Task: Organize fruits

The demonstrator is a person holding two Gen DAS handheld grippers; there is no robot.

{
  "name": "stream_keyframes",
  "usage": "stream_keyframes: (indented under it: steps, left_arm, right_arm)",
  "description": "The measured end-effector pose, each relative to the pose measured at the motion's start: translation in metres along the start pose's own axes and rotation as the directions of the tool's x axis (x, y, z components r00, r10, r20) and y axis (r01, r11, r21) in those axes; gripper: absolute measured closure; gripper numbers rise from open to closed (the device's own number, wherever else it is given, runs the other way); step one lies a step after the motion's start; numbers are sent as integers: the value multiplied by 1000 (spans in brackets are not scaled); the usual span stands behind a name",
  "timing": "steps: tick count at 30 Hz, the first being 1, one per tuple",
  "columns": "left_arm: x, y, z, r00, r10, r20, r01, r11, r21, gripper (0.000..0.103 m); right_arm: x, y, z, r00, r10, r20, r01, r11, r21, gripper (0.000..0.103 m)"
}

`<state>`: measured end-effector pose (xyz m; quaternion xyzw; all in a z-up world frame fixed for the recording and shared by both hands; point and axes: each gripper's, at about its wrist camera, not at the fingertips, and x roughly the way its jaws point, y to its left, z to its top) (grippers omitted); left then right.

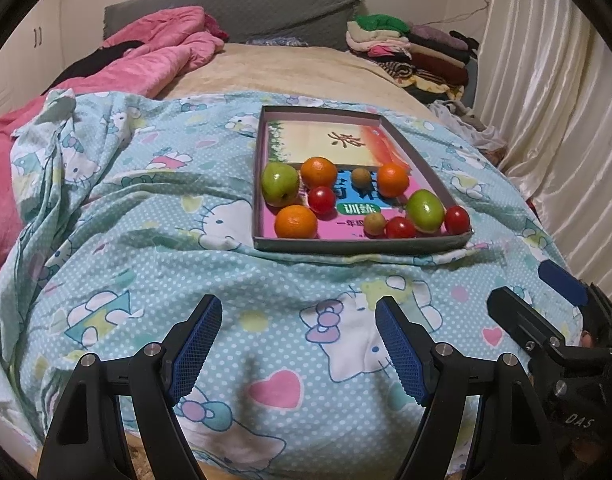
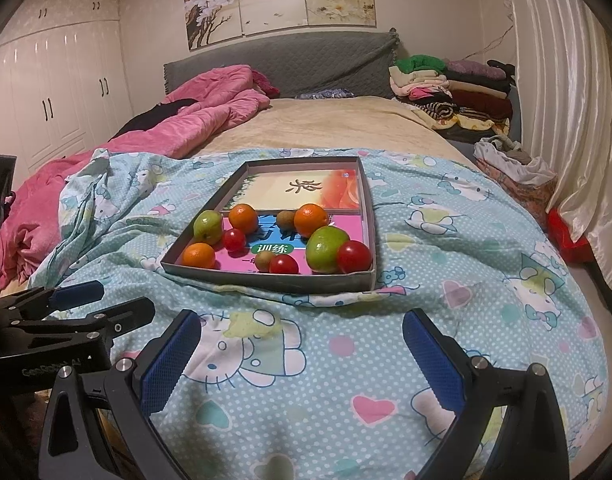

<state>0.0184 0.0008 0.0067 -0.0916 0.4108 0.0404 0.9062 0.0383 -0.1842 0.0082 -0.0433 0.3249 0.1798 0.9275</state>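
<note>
- The box point(image 1: 362, 245) holds three oranges point(image 1: 296, 222), three tomatoes point(image 1: 322, 200), two green fruits point(image 1: 280, 183), two small brown ones point(image 1: 361, 178).
- My left claw point(image 1: 298, 344) and right claw point(image 2: 302, 356) hover open and empty over the blanket point(image 1: 146, 240), short of the box's near edge.

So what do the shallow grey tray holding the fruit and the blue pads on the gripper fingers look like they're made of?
The shallow grey tray looks like matte cardboard, probably a box lid: thin straight walls, sharp folded corners, no shine. The blue pads on the right gripper look like rubber or soft plastic, judging by their fine gridded texture and dull finish.
</note>
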Motion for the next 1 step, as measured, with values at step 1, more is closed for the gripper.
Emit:
stream_keyframes:
  steps: [1]
  left_arm:
    - [1, 2, 1, 1000, 3, 3, -3, 1000, -4, 23]
  right_arm:
    - [0, -2, 0, 1000, 0, 0, 0, 1000, 8, 1]
